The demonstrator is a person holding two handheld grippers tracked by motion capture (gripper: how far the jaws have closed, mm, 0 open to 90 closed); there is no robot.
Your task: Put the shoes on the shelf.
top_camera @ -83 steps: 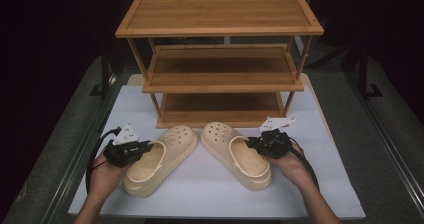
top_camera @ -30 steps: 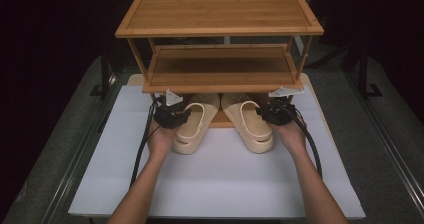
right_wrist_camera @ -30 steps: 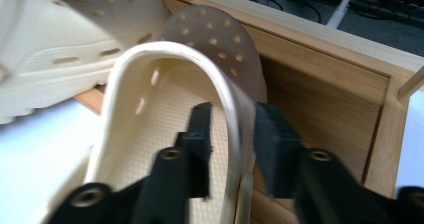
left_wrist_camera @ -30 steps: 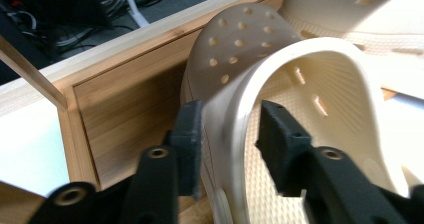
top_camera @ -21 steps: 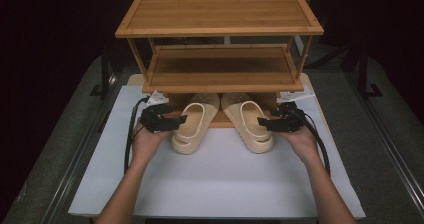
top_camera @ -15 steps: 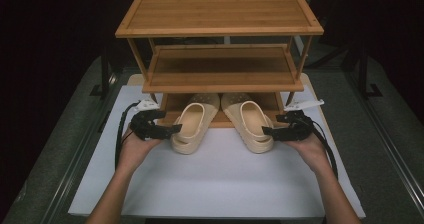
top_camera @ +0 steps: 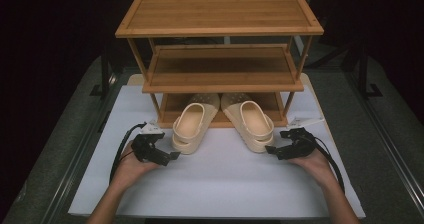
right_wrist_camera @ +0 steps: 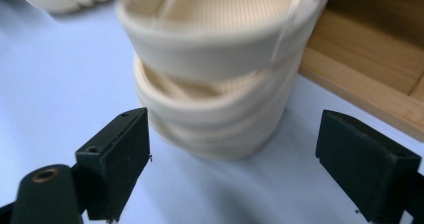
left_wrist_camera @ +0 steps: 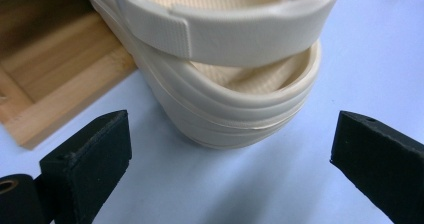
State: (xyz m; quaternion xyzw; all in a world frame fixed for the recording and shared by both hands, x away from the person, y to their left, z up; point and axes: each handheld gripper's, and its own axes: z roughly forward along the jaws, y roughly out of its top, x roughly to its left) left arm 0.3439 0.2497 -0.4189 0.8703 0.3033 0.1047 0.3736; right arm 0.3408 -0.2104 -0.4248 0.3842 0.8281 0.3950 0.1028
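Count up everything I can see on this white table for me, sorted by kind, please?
Cream rubber clog sandals: 2
Three-tier bamboo shoe rack: 1
Black hand-held grippers: 2
Total: 5

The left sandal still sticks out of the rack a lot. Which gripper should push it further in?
Left: the left gripper, open, sits just behind the left sandal heel; the right gripper sits behind the right sandal.

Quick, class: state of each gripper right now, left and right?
Left gripper: open, holding nothing, fingers apart short of the left slipper.
Right gripper: open, holding nothing, beside the right slipper.
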